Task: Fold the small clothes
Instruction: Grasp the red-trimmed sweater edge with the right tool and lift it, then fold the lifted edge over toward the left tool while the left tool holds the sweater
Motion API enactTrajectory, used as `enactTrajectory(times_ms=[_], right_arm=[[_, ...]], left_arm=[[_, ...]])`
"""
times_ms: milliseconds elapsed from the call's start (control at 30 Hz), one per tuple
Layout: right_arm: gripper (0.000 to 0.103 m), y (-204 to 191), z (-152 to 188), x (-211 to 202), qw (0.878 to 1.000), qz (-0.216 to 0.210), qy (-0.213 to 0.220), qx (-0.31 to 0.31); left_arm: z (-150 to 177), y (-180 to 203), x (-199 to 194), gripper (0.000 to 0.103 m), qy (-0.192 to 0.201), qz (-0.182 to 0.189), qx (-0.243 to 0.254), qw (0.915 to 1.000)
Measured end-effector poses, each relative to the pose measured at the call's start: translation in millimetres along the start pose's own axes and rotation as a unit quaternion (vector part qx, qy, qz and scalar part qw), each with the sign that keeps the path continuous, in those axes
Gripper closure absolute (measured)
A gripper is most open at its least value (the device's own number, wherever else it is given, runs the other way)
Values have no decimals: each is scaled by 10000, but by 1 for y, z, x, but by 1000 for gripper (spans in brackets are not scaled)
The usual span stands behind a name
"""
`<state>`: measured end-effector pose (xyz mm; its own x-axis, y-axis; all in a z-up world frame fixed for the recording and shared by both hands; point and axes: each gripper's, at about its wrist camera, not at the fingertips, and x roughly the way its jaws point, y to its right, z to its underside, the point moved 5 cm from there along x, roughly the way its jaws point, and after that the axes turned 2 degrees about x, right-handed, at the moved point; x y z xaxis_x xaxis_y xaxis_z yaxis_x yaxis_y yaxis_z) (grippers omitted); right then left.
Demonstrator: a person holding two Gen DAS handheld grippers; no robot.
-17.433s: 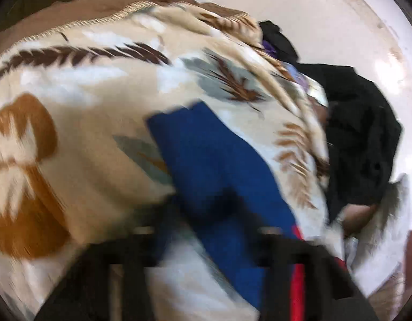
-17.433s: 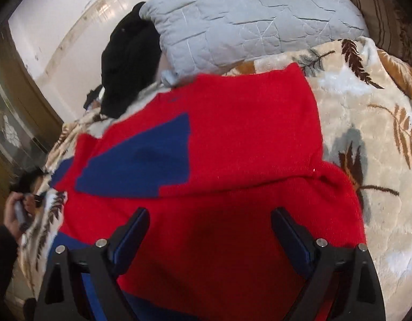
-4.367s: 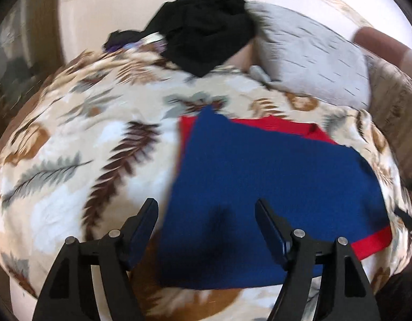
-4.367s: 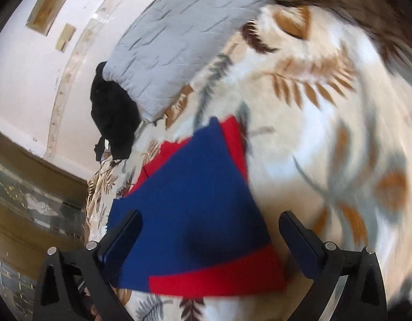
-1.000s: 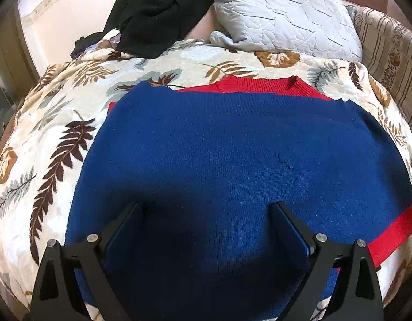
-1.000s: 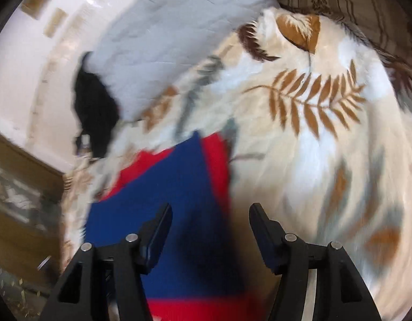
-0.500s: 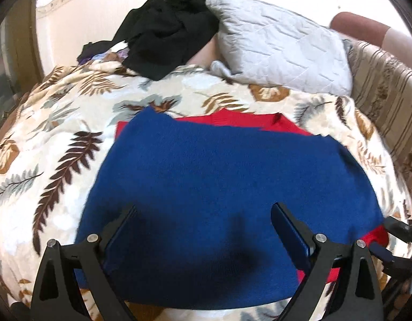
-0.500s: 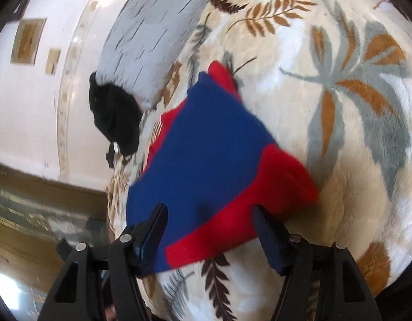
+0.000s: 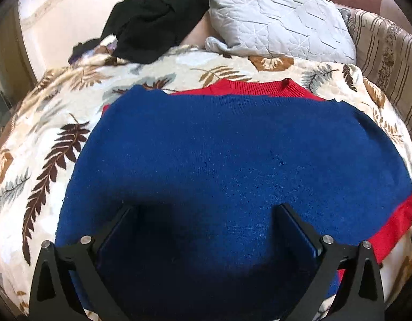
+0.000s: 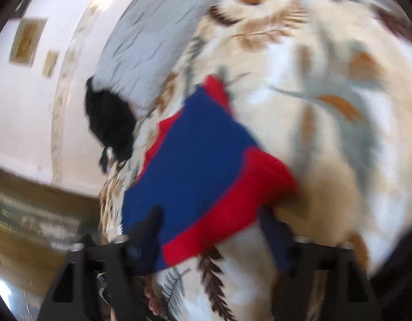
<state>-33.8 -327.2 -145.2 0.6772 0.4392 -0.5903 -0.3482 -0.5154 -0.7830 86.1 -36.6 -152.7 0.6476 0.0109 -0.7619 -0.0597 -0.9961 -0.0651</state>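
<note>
A blue and red knit sweater [image 9: 232,155] lies folded flat on the leaf-patterned blanket [image 9: 45,139], blue side up, its red collar at the far edge and a red band at the right. My left gripper [image 9: 206,214] is open and empty, low over the sweater's near edge. In the blurred right wrist view the sweater [image 10: 200,155] lies ahead, and my right gripper [image 10: 210,222] is open and empty, just over its red near corner.
A grey quilted pillow [image 9: 278,18] and a heap of black clothes [image 9: 155,16] lie at the far end of the bed. A striped sofa arm [image 9: 387,61] stands at the right. The wall [image 10: 32,93] is behind.
My left gripper has dropped closer over the sweater. My right gripper has swung, and the sweater's red corner now sits between its fingers. The sweater has not moved.
</note>
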Motion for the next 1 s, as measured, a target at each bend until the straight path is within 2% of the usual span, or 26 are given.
enactTrajectory(times_ms=[133, 200, 267, 333, 433, 500, 567, 633, 667, 700, 733, 767, 800, 833, 933, 1000], right_arm=[[18, 7, -3, 18, 9992, -137, -132, 348], [18, 3, -21, 30, 9996, -81, 150, 219], [25, 1, -34, 34, 9991, 19, 417, 94], [69, 0, -43, 47, 9992, 258, 295, 6], [77, -3, -45, 51, 9985, 447, 229, -215], [79, -16, -42, 47, 9952, 627, 315, -677], [79, -17, -40, 52, 9923, 834, 309, -865], [72, -14, -39, 55, 9926, 874, 270, -797], [65, -15, -37, 54, 9937, 748, 338, -764], [50, -20, -35, 55, 9935, 651, 323, -872], [52, -25, -32, 59, 9910, 767, 274, -1060], [62, -29, -30, 62, 9896, 818, 203, -1170], [85, -35, -31, 68, 9881, 895, 58, -1248], [86, -46, -31, 66, 9856, 960, 108, -1390], [86, -106, -20, 54, 9607, 1076, 506, -2509], [86, -150, 2, 56, 9302, 1195, 743, -3390]], left_arm=[[1, 2, -3, 0, 22, 29, -9, 10000], [1, 0, -3, 0, -15, 78, -22, 10000], [2, 1, -3, 0, -12, 67, -6, 10000], [2, 1, -3, 0, 12, 54, -3, 10000], [3, 2, -3, 0, 25, 41, 3, 10000], [3, 1, -2, 0, 33, 55, 9, 10000], [3, 2, -2, 0, 60, 37, 13, 10000], [3, 2, -2, 0, 80, 21, 10, 10000], [3, 2, -2, 0, 80, 34, 4, 10000], [3, 1, -2, 0, 75, 43, 1, 10000], [3, 1, -2, 0, 67, 45, 6, 10000], [2, 1, -2, 0, 57, 52, 1, 10000], [2, 0, -2, 0, 27, 83, -14, 10000], [0, -1, -3, 0, -31, 159, -27, 9999], [-10, -15, -13, 0, -112, 654, -394, 9970], [-25, -32, -23, 0, 24, 1051, -848, 9908]])
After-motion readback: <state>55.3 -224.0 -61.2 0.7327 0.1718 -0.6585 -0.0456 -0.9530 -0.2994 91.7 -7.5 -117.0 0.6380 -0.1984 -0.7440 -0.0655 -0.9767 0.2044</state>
